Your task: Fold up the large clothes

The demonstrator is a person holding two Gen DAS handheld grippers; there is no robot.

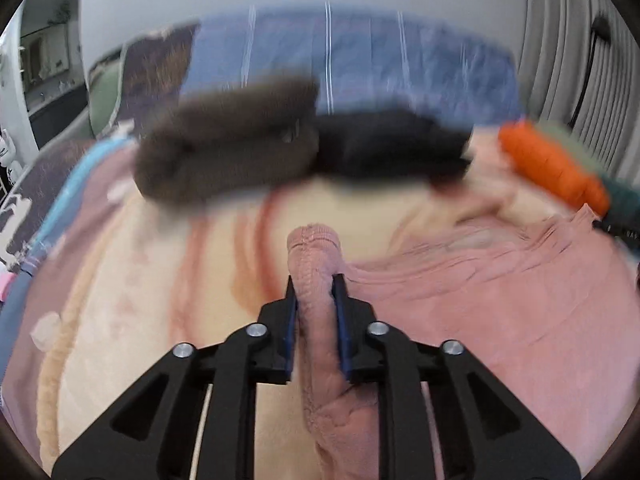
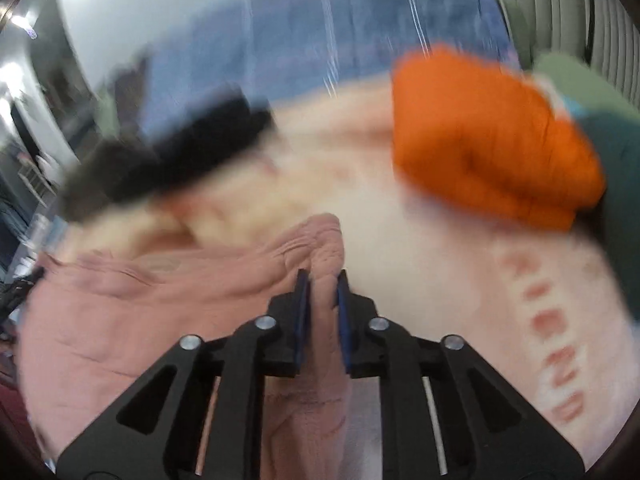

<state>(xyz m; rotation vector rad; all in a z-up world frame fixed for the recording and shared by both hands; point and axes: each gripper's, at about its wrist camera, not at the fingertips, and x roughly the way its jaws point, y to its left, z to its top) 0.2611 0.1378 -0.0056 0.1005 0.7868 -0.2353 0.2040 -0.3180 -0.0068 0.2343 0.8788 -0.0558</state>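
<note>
A cream-and-pink fleece blanket [image 1: 120, 300] covers the bed, its far half smeared by motion blur in both wrist views. Beyond it, a blue striped cover [image 1: 360, 60] meets a pale wall and ribbed curtain [image 1: 560, 40]. The pink garment [image 1: 500, 300] lies spread on the blanket, its lower part cut off by the frame. Blurred brown clothing [image 1: 224, 148] and black clothing [image 1: 392, 148] sit behind; an orange bundle [image 2: 488, 140] looms large only from the right. Red lettering [image 2: 560, 368], hard to read, shows solely there. The left gripper [image 1: 315, 280] pinches a bunched pink fold; the right gripper [image 2: 323, 276] clamps another fold.
</note>
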